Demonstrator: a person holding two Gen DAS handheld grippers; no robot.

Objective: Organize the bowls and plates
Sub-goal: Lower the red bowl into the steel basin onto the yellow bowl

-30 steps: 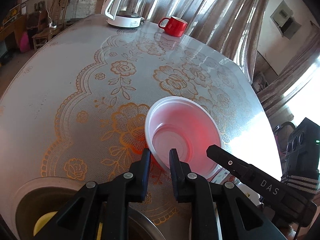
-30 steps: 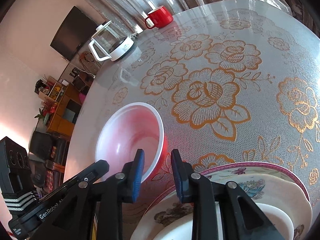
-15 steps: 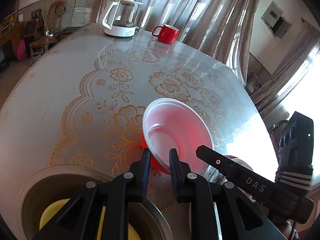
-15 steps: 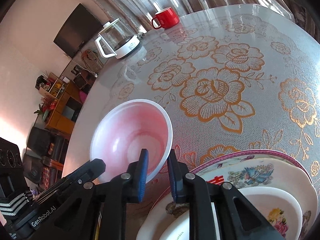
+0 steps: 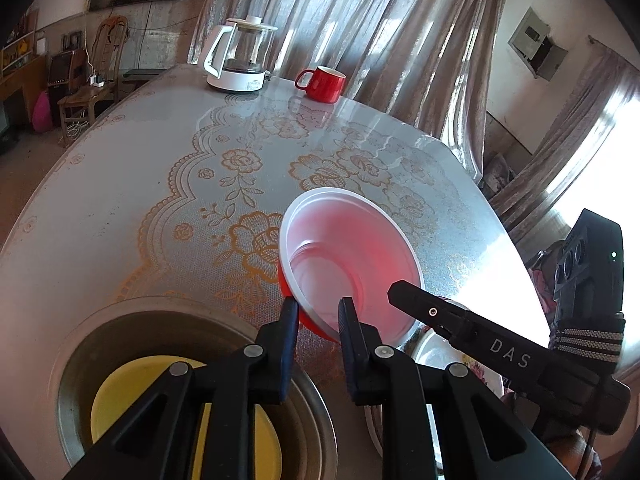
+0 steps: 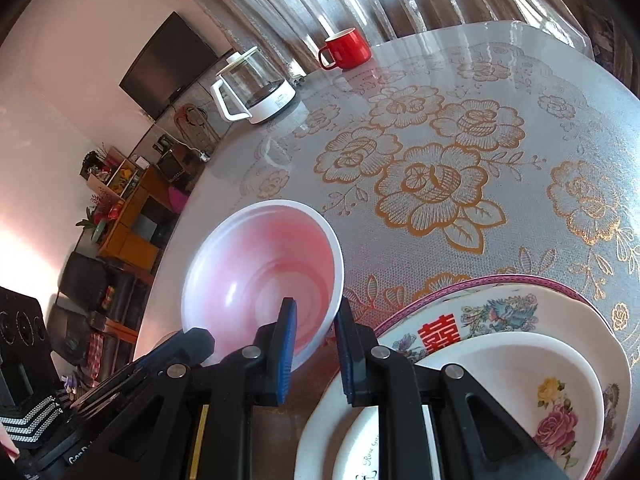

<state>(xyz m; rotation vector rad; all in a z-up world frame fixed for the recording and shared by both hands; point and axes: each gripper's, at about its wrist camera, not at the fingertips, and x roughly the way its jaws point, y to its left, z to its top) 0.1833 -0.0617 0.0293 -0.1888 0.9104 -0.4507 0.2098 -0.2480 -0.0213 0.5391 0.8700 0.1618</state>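
Your table (image 5: 120, 200), under its gold-flowered cover, carried everything. A stack of patterned plates (image 6: 500, 320) sat at its near edge below your right gripper (image 6: 314, 320); a metal basin (image 5: 192, 320) holding something yellow sat below your left gripper (image 5: 316, 316). Between them you held the red bowl (image 5: 344, 252) by opposite sides of its rim, each gripper nearly closed and pinching it, probably to keep it level. Whether its base touched the table was hidden, and the lower plates were cut off.
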